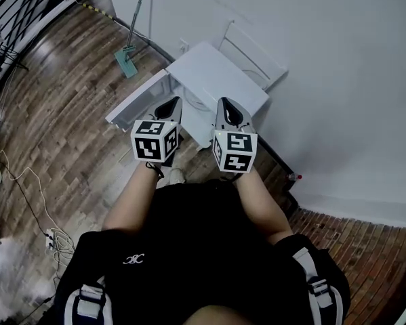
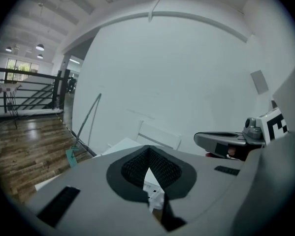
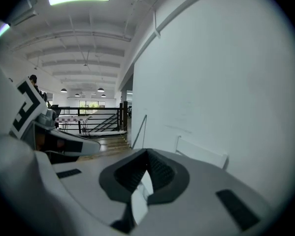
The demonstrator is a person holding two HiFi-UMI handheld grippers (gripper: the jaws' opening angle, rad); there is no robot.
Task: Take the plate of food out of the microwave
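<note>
Grey plastic, pressed together on nothing: holding left claw [image 1: 169, 107] and right claw [image 1: 228, 108] over white square surface [image 1: 203, 70]; risking knocking it with shut tips, microwave not showing.

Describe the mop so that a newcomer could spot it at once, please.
Find the white wall behind the white table. Left of the table, a long-handled mop leans on it; its teal head sets it apart from the white table and chair.

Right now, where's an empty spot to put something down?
The white table looks bare on top, in front of the white chair. The wooden floor left of the mop is open too. Cables crowd the floor's near-left edge.
</note>
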